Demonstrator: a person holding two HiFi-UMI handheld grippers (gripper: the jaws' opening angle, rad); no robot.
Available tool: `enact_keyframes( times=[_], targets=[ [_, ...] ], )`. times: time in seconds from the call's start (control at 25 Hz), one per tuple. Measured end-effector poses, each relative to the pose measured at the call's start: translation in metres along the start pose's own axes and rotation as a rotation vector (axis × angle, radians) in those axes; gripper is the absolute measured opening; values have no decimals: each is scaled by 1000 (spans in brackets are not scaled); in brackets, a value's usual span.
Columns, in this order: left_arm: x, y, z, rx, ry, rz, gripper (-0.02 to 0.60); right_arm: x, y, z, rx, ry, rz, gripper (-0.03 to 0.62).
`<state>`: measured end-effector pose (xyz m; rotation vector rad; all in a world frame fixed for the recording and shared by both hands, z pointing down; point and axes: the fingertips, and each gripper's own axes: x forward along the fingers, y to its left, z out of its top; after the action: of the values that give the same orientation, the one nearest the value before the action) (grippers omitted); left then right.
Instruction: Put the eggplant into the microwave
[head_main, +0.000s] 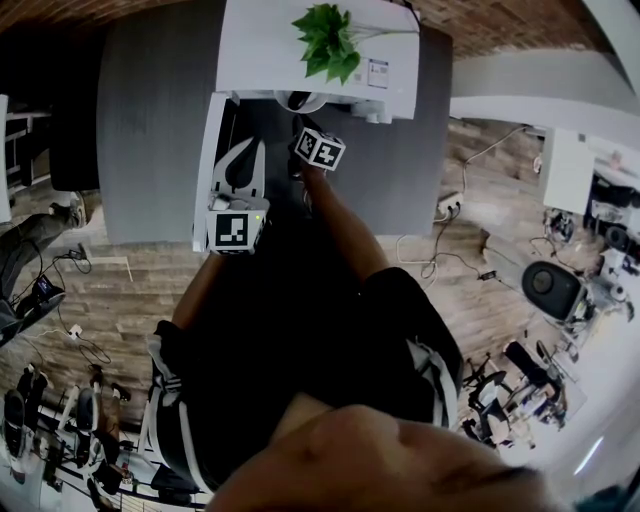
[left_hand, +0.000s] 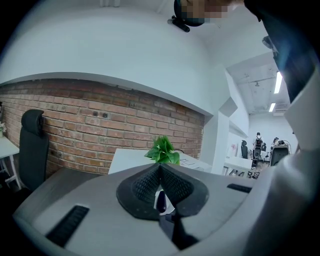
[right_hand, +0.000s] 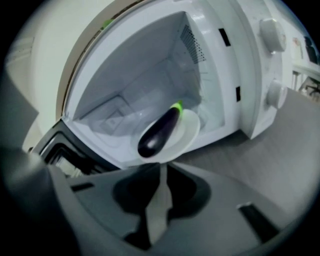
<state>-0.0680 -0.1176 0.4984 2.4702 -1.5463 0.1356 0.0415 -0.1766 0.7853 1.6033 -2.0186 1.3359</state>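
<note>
A dark purple eggplant (right_hand: 159, 132) with a green stem lies on a white plate (right_hand: 191, 134) inside the open white microwave (right_hand: 250, 75). My right gripper (right_hand: 162, 167) is at the front of the opening, its jaws a narrow slit apart, with the plate's near rim at their tips and the eggplart just beyond. In the head view its marker cube (head_main: 320, 150) sits before the microwave (head_main: 300, 50). My left gripper (left_hand: 160, 167) is shut with nothing in it, beside the swung-out microwave door (head_main: 205, 170).
The microwave stands on a grey table (head_main: 150, 120) with a green plant (head_main: 330, 40) on top and two knobs (right_hand: 272, 35) on its right panel. A brick wall (left_hand: 100, 125) and a dark chair (left_hand: 32, 145) lie behind. Cables and equipment cover the wooden floor (head_main: 80, 300).
</note>
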Motion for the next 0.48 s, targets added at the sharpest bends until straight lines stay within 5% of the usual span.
enact_keyframes(
  times=[0.48],
  targets=[
    [3,2,-1,-11,2,4,37,11,-2,11,10,-2,-11,48]
  ],
)
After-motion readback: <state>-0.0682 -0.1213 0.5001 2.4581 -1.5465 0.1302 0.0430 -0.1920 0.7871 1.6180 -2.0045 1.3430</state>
